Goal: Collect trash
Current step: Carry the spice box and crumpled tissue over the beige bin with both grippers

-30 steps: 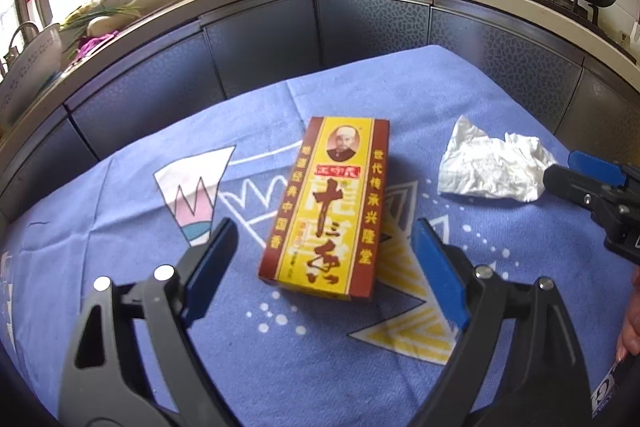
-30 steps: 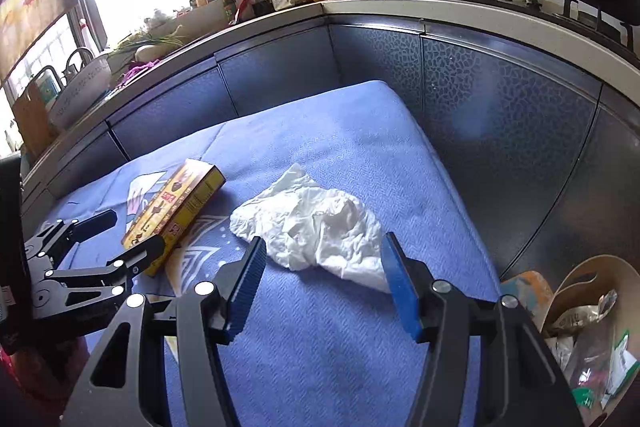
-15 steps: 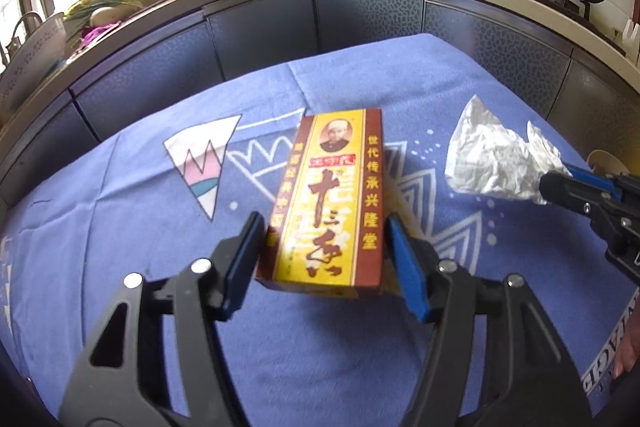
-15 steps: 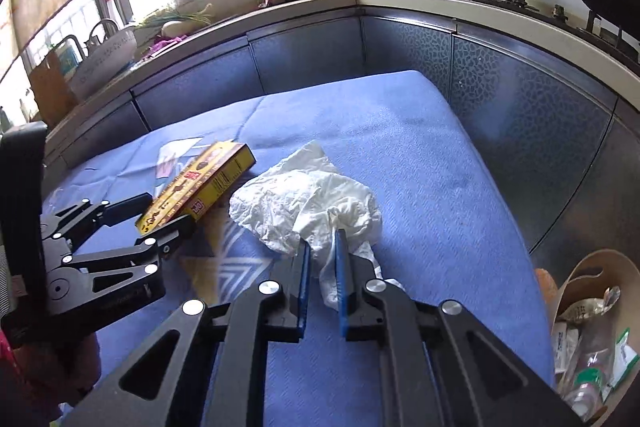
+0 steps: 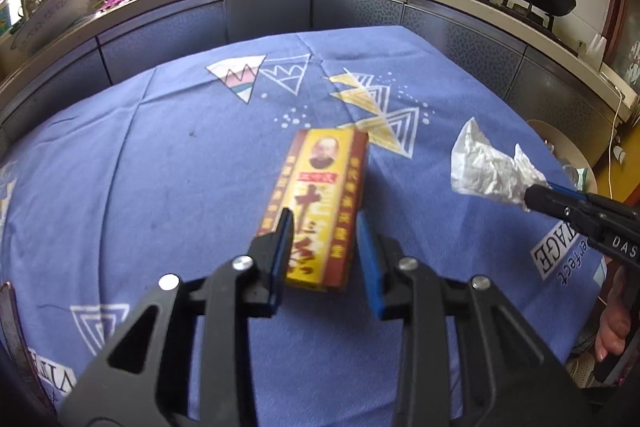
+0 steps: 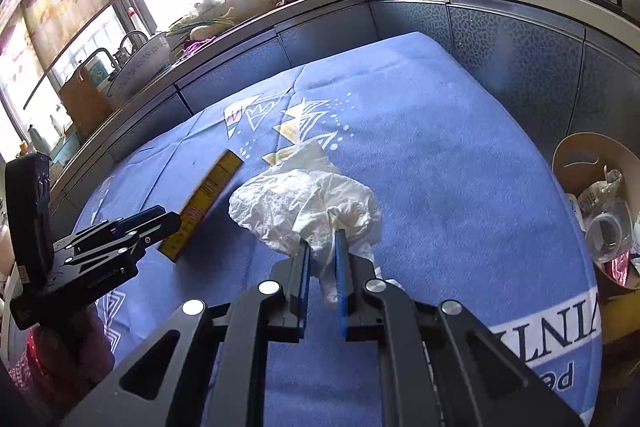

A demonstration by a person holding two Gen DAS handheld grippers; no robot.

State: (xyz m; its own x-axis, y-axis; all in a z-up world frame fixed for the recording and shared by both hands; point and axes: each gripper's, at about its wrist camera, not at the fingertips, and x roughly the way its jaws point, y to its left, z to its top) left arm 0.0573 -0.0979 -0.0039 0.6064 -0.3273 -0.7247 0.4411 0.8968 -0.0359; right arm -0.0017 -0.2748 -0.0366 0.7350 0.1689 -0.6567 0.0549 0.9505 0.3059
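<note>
Now, on my left, the left gripper [image 5: 324, 247] has its jaws clamped on the long sides of the yellow and red spice box [image 5: 320, 203], gripping near the box's nearer end so the rest sticks out forward. The box looks lifted clear of the blue patterned cloth [image 5: 160, 167] over the surface, tilted a little, somewhere above its middle; the right wrist view shows it edge-on [image 6: 210, 195], raised at the far end. I'd guess the side grip was chosen because the flat faces are too wide to span.

Further right, the right gripper [image 6: 322, 267] has its jaws pinched nearly shut on a fold of the crumpled white tissue [image 6: 304, 203], which bunches ahead of the tips toward the surface's right edge. A pinch suits something this soft.

Past that right edge, lower down, stands an open paper bin [image 6: 576, 151] already holding wrappers and bottles. I judge both pieces are headed there.
</note>
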